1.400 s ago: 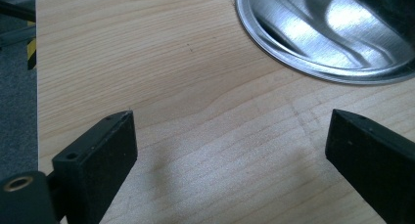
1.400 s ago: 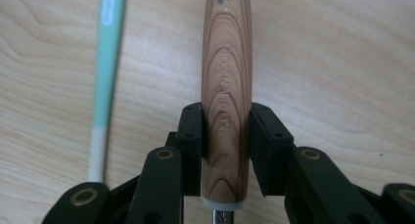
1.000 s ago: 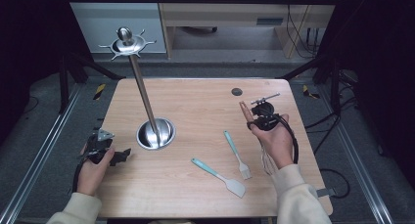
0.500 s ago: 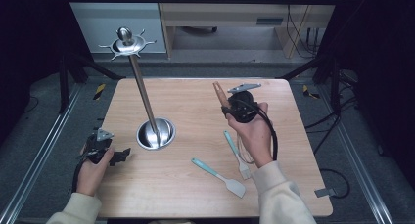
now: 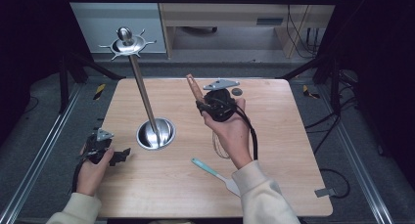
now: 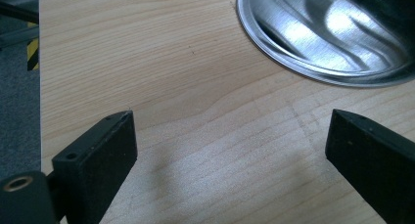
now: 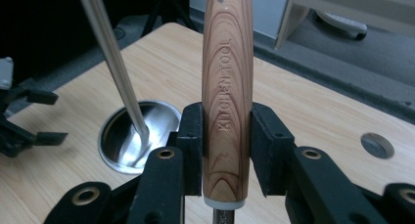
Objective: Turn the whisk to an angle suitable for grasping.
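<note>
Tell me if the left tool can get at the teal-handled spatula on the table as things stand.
Probably yes: the left tool is open and holds nothing, and bare table lies between it and the teal-handled spatula. The right forearm crowds the blade end.

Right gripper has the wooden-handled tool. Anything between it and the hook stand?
Nothing visible. The right gripper clamps the wooden-handled tool; bare table lies between it and the hook stand. The teal spatula lies nearer the person.

Your table [image 5: 147, 194] is evenly lit from above, while the room around it falls to near black. The steel base [image 5: 155, 134] at its middle throws bright glare, streaked white in your left gripper view [image 6: 337, 33]. Soft shadows sit under the near jaws there. In your right gripper view, the wooden handle [image 7: 227, 87] is sharp; the background behind it blurs.
</note>
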The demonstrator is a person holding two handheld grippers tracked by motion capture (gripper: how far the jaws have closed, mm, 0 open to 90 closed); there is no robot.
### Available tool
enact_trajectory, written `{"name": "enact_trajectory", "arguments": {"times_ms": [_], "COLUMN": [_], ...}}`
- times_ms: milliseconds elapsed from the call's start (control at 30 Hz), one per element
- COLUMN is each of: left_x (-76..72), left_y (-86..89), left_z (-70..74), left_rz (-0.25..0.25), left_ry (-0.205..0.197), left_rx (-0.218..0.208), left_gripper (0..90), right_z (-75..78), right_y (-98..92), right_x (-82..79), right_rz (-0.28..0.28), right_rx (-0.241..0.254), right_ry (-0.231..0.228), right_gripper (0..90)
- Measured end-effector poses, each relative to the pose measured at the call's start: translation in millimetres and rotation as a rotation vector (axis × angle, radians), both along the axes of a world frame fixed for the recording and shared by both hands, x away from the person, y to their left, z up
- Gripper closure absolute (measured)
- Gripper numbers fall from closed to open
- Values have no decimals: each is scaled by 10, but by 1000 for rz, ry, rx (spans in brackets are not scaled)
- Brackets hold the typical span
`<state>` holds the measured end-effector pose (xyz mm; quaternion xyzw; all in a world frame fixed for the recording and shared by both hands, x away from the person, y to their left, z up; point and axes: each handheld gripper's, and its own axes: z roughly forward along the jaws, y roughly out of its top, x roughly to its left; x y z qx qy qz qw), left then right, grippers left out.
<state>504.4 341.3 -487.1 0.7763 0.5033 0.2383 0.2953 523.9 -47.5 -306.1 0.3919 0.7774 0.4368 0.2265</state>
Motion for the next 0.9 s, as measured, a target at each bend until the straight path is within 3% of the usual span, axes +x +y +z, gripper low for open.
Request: {"name": "enact_trajectory", "arguments": {"times_ms": [300,900], "left_x": [0,-1], "left_y": [3,15], "left_z": [2,12], "left_rz": [-1,0], "left_ry": [2,-1], "left_rx": [-5,-8], "left_gripper": [46,46], "right_z": [98,260], "right_y": [219,410], "right_x": [-69,-175], "right_rz": [51,113], "right_rx": [70,135], "right_ry": [-76,-158], "right_gripper": [688,688]}}
